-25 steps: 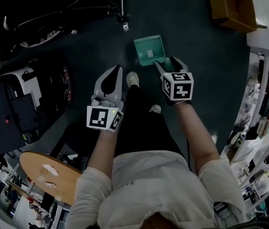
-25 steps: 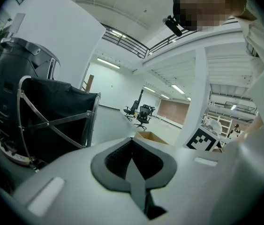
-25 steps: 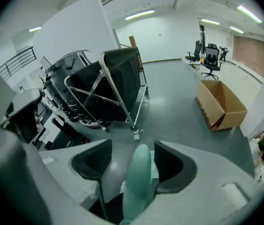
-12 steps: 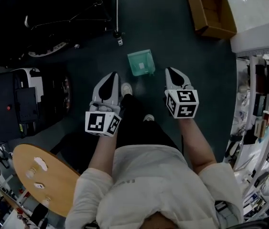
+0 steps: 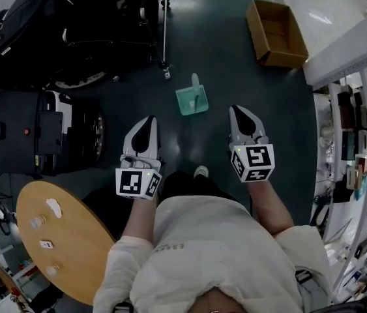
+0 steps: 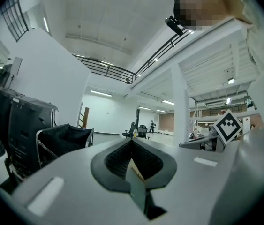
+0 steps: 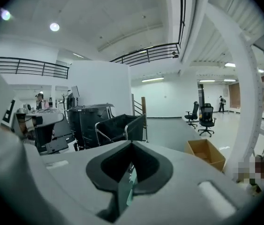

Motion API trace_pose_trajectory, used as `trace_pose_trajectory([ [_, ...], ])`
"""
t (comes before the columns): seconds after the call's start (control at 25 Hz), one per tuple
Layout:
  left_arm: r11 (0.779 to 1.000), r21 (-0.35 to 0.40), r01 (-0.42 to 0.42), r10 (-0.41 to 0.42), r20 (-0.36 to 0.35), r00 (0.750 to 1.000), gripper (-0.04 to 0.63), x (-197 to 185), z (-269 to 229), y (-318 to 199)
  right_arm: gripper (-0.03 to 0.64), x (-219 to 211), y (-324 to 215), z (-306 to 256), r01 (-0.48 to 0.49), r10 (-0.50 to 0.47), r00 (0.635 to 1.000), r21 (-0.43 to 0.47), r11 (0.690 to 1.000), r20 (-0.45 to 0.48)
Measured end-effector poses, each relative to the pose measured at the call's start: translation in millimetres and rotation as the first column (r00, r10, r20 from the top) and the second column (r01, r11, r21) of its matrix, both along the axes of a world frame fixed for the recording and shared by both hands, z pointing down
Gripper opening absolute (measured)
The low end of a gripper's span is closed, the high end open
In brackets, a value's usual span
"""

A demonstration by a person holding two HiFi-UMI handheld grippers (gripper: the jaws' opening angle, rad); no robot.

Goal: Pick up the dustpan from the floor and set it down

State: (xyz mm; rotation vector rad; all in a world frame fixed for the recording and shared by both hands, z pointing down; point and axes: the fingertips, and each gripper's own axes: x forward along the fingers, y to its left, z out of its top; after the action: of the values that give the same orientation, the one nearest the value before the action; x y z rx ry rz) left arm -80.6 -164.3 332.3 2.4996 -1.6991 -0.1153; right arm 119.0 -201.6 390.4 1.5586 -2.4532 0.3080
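The green dustpan (image 5: 191,101) sits on the dark floor ahead of me, its handle pointing away. Nothing touches it. My left gripper (image 5: 149,119) hangs well above the floor, below and left of the dustpan in the head view, with its jaws shut and empty. My right gripper (image 5: 238,110) is level with it, below and right of the dustpan, also shut on nothing. In the left gripper view the left gripper (image 6: 132,142) points level into the hall. The right gripper (image 7: 132,145) looks slightly down, and a green sliver shows behind its closed jaws.
An open cardboard box (image 5: 276,34) lies on the floor at the far right. Black carts and bins (image 5: 36,132) stand on the left, with a metal stand (image 5: 164,28) beyond the dustpan. A round wooden table (image 5: 62,243) is at my left side and shelves (image 5: 359,142) at my right.
Both grippers have lifted and drawn back from the dustpan. The right one, open at the dustpan a second ago, is now shut and empty. The dustpan stays on the floor.
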Motion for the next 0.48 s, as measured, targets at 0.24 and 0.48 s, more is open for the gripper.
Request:
trace_pose_trajectory([
  [0.24, 0.998, 0.03, -0.058, 0.057, 0.028, 0.998, 0.017, 19, -7, 54, -0.009, 9, 59, -19, 0.014, -0.012, 1.0, 0.084, 0.996, -0.027],
  [0.48, 0.992, 0.095, -0.087, 0.083, 0.045, 0.996, 0.017, 28, -29, 135, -0.009, 12, 143, -23, 0.018, -0.015, 0.999, 0.079, 0.997, -0.036],
])
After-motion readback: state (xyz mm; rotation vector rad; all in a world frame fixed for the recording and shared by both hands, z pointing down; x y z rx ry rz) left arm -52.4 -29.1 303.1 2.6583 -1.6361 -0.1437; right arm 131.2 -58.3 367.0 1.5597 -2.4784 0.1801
